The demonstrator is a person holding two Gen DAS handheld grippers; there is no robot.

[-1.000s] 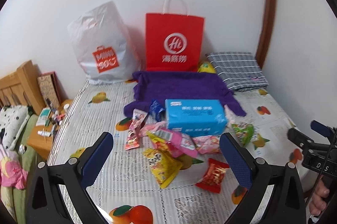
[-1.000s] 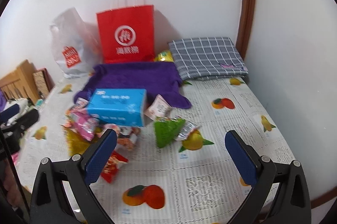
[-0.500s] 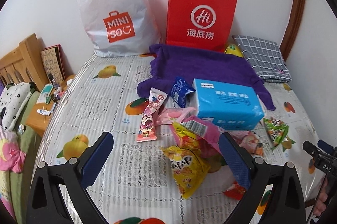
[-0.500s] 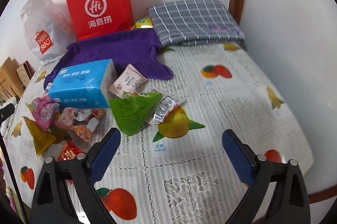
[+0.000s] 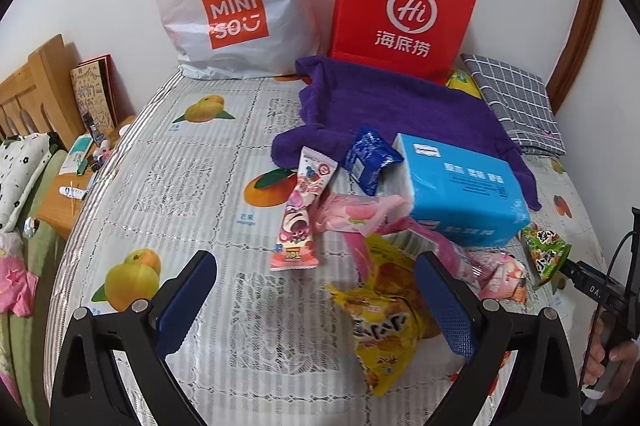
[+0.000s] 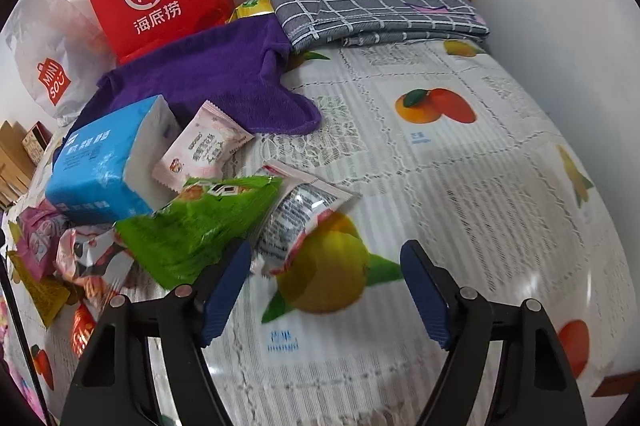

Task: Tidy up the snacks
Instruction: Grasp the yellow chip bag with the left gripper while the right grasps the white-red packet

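Only the left view shows the blue packet (image 5: 370,159); both tools empty, left (image 5: 316,300) wide, right (image 6: 324,292) closing.

snack packets (image 6: 200,226) lie heaped flat left of the fingers (image 6: 224,290), a silver-pink one (image 6: 296,222) just ahead, between them.

Both grippers look alike: the left gripper (image 5: 316,302) and right gripper (image 6: 324,290) have black angular arms with triangular cut-outs, silver screw heads at the joints, and blue ribbed pads (image 5: 448,306) on the fingers. In the left view, the right one's black body bears white letters "DA" and trails a thin black cable (image 5: 618,258).
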